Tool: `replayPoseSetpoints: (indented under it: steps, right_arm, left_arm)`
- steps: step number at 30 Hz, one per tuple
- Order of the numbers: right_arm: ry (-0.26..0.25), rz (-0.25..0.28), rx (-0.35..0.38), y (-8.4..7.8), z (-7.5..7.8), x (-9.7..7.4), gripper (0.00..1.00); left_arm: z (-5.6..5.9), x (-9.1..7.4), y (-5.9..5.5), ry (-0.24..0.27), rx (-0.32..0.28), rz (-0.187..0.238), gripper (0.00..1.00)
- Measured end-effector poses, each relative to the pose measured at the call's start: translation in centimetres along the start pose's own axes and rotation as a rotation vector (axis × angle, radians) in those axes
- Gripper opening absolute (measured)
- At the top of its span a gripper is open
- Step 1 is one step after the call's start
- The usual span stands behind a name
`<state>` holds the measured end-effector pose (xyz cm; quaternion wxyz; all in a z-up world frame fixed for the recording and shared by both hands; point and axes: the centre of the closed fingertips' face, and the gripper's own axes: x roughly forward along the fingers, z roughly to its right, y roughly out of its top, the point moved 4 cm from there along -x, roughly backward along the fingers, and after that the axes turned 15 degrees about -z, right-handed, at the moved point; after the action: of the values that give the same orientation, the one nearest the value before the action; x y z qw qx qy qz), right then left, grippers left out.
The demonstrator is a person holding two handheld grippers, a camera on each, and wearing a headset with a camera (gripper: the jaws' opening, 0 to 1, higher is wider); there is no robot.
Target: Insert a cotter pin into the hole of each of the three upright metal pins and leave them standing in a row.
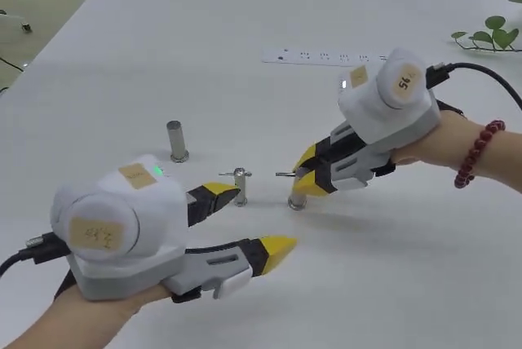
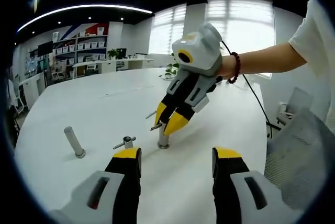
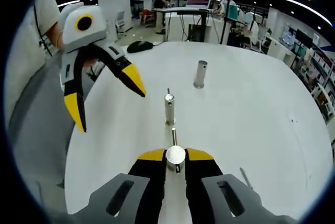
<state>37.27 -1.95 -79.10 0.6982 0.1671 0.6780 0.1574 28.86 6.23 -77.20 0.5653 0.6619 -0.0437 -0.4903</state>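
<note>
Three upright metal pins stand in a row on the white table (image 1: 245,64). The far pin (image 1: 176,141) (image 3: 200,73) is bare. The middle pin (image 1: 241,187) (image 2: 126,142) has a cotter pin through its top. My right gripper (image 1: 306,176) (image 3: 176,167) is shut on the top of the near-right pin (image 1: 298,200) (image 3: 176,156). From that pin a cotter pin (image 1: 285,174) (image 3: 174,134) sticks out toward the middle pin. My left gripper (image 1: 254,220) (image 2: 176,157) hangs open beside the middle pin, holding nothing.
A white power strip (image 1: 326,57) lies at the back of the table. A green plant (image 1: 489,35) shows at the far right edge. A black cable (image 1: 489,80) trails from the right gripper. A thin metal piece (image 3: 244,177) lies on the table near the right gripper.
</note>
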Motion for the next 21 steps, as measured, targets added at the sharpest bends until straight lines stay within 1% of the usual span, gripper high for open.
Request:
replayPoseSetpoints:
  steps: [5,8,11,14,16,18,21]
  right_arm:
    - [0.011,0.005,0.001,0.0,0.0,0.0,0.14]
    - [0.011,0.004,0.007,0.0,0.0,0.0,0.15]
    - [0.009,-0.008,0.012,-0.3,0.0,0.3,0.15]
    - [0.01,-0.023,0.016,-0.7,-0.2,0.7,0.17]
    - [0.013,-0.018,0.025,-0.8,-0.2,0.7,0.18]
    - [0.023,-0.006,0.033,-0.7,-0.4,0.7,0.22]
    - [0.017,0.002,0.036,-0.5,-0.2,0.3,0.25]
  left_arm:
    - [-0.7,-0.9,-0.1,0.02,-0.018,0.008,0.59]
    - [-1.1,-1.5,0.0,0.03,-0.047,0.03,0.6]
    - [-1.6,-1.9,0.1,0.042,-0.065,0.04,0.62]
    - [-2.1,-2.4,0.1,0.065,-0.089,0.046,0.65]
    - [-2.5,-2.7,0.1,0.084,-0.106,0.054,0.66]
    - [-2.8,-3.0,0.1,0.092,-0.109,0.057,0.68]
    - [-3.2,-3.4,0.2,0.112,-0.101,0.058,0.71]
